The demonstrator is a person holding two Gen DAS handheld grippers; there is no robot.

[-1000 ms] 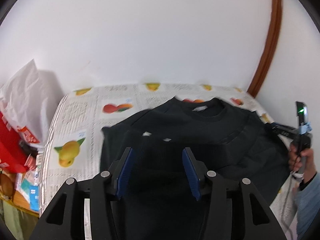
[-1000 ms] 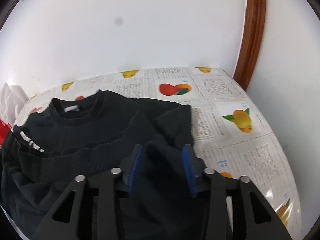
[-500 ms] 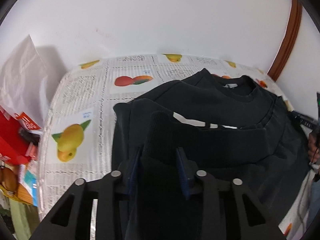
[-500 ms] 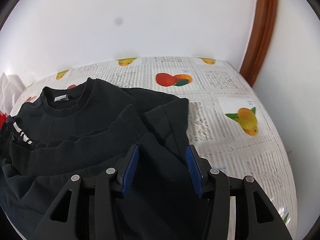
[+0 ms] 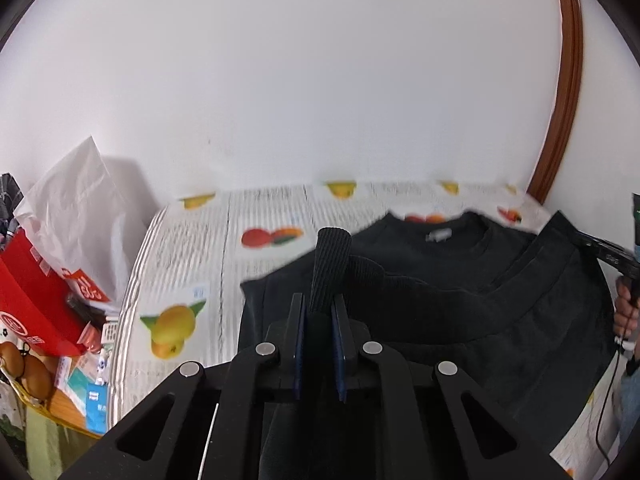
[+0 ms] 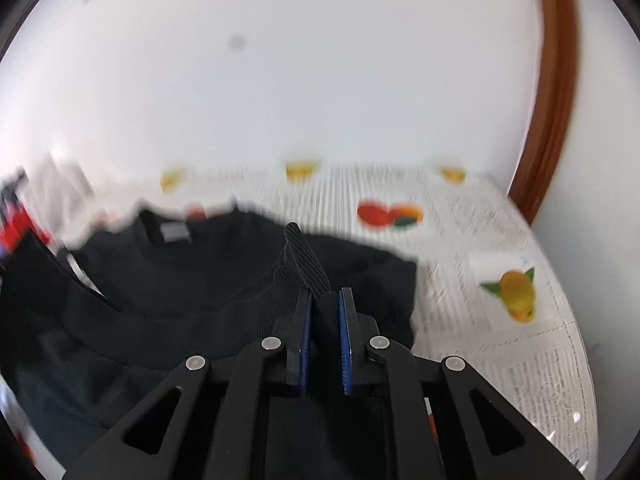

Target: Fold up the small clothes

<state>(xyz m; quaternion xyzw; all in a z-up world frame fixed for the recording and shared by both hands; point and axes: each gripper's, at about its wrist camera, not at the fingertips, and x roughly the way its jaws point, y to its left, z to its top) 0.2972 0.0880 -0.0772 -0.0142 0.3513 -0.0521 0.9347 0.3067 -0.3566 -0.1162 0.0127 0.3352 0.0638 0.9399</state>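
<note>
Black sweatshirt (image 5: 460, 280) on fruit-print newspaper tablecloth (image 5: 188, 264), white wall behind, brown door frame (image 5: 560, 120) at right.
Collar points toward the wall, body's long axis running from wall to camera; ribbed hem (image 5: 330, 276) is bunched upward. Left gripper (image 5: 319, 308) and right gripper (image 6: 325, 300) have just been closing and each pinches the hem (narrow gap, cloth between). Only the left view shows the red box (image 5: 32, 300), white bag (image 5: 80, 216) and the person's hand (image 5: 626, 312).

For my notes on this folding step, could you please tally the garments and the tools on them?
Black sweatshirt: 1
Tools shut on its ribbed hem: 2, left tool and right tool
Total: 3
</note>
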